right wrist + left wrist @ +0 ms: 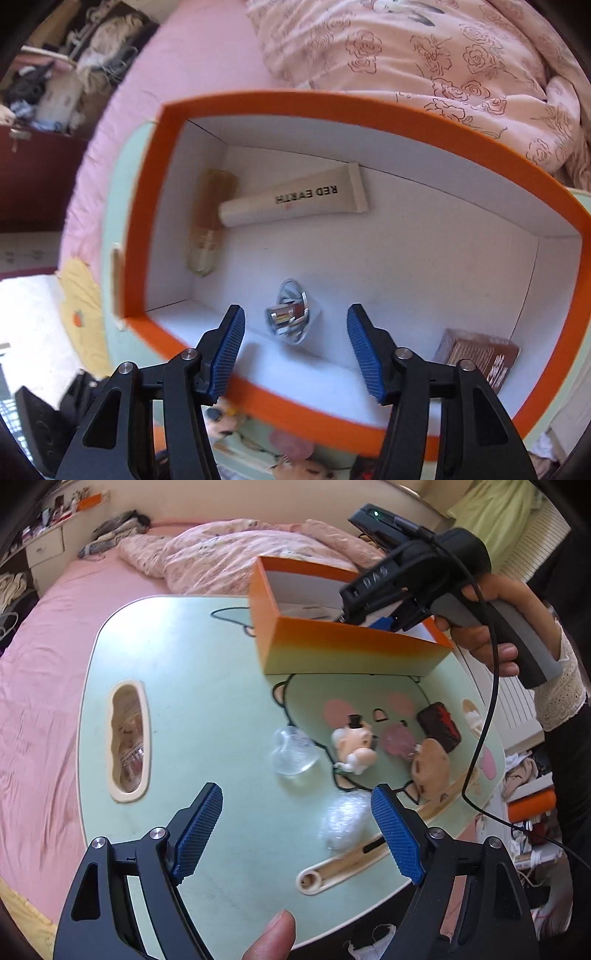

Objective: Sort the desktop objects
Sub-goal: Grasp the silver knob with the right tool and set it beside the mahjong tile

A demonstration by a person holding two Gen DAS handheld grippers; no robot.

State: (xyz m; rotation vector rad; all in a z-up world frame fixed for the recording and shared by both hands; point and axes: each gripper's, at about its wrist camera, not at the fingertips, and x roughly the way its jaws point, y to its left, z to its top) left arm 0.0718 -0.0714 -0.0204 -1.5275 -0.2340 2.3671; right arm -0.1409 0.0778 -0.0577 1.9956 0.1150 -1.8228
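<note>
Desktop objects are lying in two groups: a cream tube (pixel 295 195), an amber bottle (pixel 210 221), a shiny metallic piece (pixel 290 317) and a brown box (pixel 480 354) are already sitting inside the orange box (pixel 332 110), while a clear heart-shaped bottle (pixel 293 753), a bear figurine (pixel 356 744), a dark brown packet (pixel 439 722) and a crumpled plastic wrapper (pixel 341 825) are waiting on the green desk (pixel 207 686). Right tool (pixel 295 347) is pointing down into the box, fingers apart, nothing between them. Left tool (pixel 295 834) is hovering wide apart over the desk beside the wrapper. Lowering it squarely so both pads are straddling the wrapper should be giving the surest pinch.
</note>
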